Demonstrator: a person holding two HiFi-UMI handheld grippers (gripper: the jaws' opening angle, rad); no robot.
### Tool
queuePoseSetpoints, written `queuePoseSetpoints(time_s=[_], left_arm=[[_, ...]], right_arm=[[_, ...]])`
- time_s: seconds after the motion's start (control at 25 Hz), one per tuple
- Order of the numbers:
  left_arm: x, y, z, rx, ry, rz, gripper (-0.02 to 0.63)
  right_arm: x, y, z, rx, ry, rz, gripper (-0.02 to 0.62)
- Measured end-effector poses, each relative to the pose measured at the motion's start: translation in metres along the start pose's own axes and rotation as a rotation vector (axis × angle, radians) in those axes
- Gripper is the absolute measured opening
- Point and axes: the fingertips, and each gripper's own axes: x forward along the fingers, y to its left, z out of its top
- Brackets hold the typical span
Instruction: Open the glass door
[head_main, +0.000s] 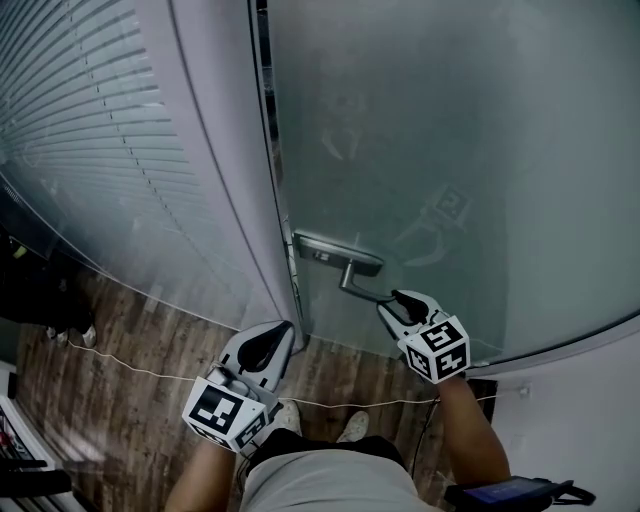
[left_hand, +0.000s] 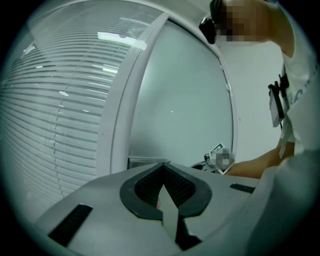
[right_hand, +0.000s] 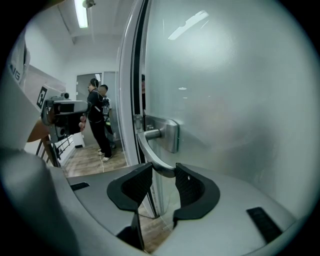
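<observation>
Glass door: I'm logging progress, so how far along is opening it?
Done: the right tongs are at the lever handle. In hand: they grip its end. To do: the glass door looks shut against its frame, so turning the handle and swinging it open remain.

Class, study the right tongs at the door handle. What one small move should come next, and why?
Probably press the lever handle down. The right tongs look closed on its free end, gripping only at their tips. The glass door lies shut against its frame, so the latch likely needs releasing before any pull.
</observation>
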Motion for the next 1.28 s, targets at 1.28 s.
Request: queuePoseSetpoints(time_s=[1.28], left_arm=[[0.004, -0.028, -0.010, 0.005, -0.056, -0.009, 0.000]], right_arm=[[0.045, -0.098, 0.018, -0.020, -0.049, -0.118, 0.135]])
